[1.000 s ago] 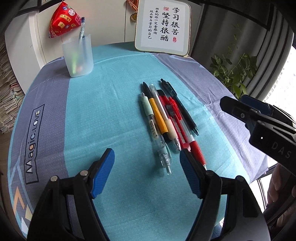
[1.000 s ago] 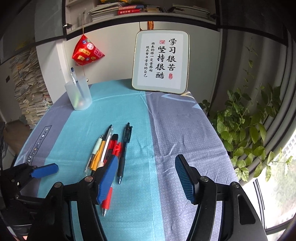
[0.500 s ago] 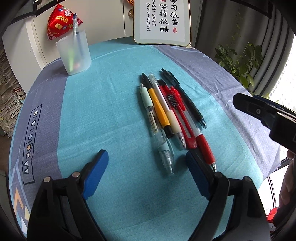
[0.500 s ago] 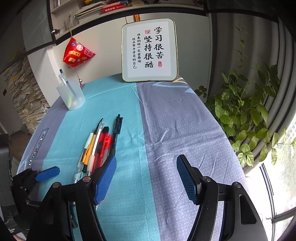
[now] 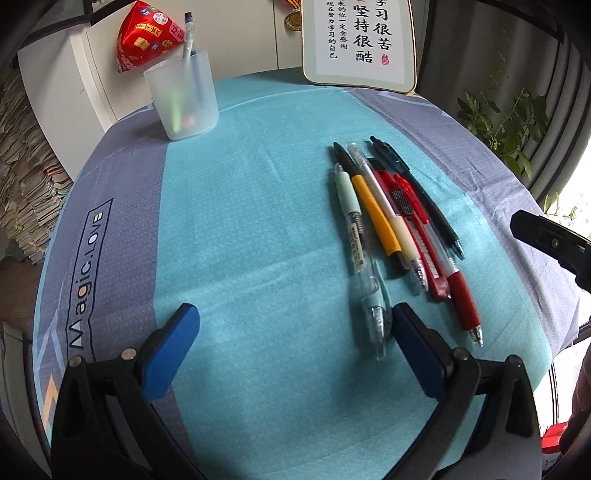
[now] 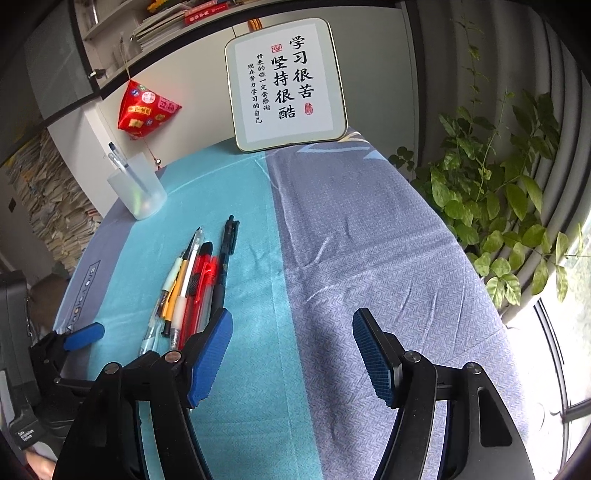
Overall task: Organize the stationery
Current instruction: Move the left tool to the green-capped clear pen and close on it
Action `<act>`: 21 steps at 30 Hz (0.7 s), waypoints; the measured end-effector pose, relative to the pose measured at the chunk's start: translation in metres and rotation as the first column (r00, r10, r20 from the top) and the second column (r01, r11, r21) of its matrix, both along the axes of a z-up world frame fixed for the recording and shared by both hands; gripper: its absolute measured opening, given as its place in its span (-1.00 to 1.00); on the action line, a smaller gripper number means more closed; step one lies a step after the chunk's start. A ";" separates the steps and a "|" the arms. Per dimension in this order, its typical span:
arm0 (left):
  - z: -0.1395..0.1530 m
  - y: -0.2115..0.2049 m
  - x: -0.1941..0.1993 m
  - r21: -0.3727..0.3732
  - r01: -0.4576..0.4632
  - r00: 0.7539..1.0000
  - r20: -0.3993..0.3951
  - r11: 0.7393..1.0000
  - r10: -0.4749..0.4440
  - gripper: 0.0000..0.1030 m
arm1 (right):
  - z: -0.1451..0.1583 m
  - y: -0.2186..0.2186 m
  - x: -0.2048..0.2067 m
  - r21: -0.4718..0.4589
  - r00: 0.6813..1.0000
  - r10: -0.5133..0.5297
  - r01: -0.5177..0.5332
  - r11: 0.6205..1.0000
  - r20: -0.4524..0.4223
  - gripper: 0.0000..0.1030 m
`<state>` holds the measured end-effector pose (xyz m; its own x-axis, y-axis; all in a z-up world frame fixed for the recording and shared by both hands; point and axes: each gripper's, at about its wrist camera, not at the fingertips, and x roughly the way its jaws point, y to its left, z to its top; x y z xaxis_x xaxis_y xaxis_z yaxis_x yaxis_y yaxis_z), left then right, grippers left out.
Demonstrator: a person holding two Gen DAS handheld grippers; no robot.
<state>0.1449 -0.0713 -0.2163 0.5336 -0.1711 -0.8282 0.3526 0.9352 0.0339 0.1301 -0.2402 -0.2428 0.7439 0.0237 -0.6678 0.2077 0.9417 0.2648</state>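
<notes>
A round worktop point(image 5: 122, 177) covered in a teal and grey cloth holds a row of stationery. Six items lie side by side, touching, near the middle of the teal band: a clear pen with a mint grip point(image 5: 360, 254), a yellow pen point(image 5: 376, 218), a white pen point(image 5: 388, 218), a red utility knife point(image 5: 413, 221), a red pen point(image 5: 461, 291) and a dark pen point(image 5: 417, 184). Their tips point toward the near edge.

At the far left of the worktop, well apart from the row, stands a frosted plastic cup point(image 5: 183, 99). One pen point(image 5: 189, 33) stands in it, leaning against the rim.

The left tool point(image 5: 291, 350) hangs above the teal cloth just in front of the row. Its blue-padded jaws are opening and stand very wide, with nothing between them. The right pad point(image 5: 417, 354) sits just beside the tip of the mint-grip pen; whether it touches cannot be told.

The right tool point(image 6: 291, 358) hangs to the right of the row, above the seam between teal and grey. Its jaws stand partly apart and hold nothing. In its own view, its left pad point(image 6: 210, 362) overlaps the near ends of the pens.

Behind the worktop a framed calligraphy sign point(image 6: 284, 85) leans on the wall, a red pouch point(image 6: 144, 109) hangs to its left, and a leafy plant point(image 6: 498, 192) grows at the right.
</notes>
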 end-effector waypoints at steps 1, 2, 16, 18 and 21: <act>0.000 0.004 0.001 0.001 -0.009 1.000 0.000 1.000 0.009 0.99 | -0.001 0.001 0.000 0.000 1.000 0.001 -0.001 1.000 -0.001 0.32; 0.000 0.009 0.001 0.001 -0.019 1.000 0.001 1.000 0.019 0.99 | -0.001 0.001 0.001 -0.001 1.000 0.004 -0.004 1.000 -0.003 0.33; 0.000 -0.020 0.027 -0.040 0.020 1.000 -0.007 0.999 -0.020 0.88 | 0.001 0.004 0.002 -0.027 1.000 0.007 -0.007 1.000 -0.017 0.32; 0.000 -0.024 0.031 -0.045 0.008 1.000 -0.011 0.999 -0.008 0.90 | 0.001 0.002 0.001 -0.032 1.000 0.002 -0.003 0.999 -0.018 0.32; 0.001 -0.026 0.036 -0.047 0.009 1.000 -0.009 0.999 -0.009 0.78 | 0.001 -0.002 0.000 -0.031 1.000 -0.007 0.006 0.999 -0.018 0.32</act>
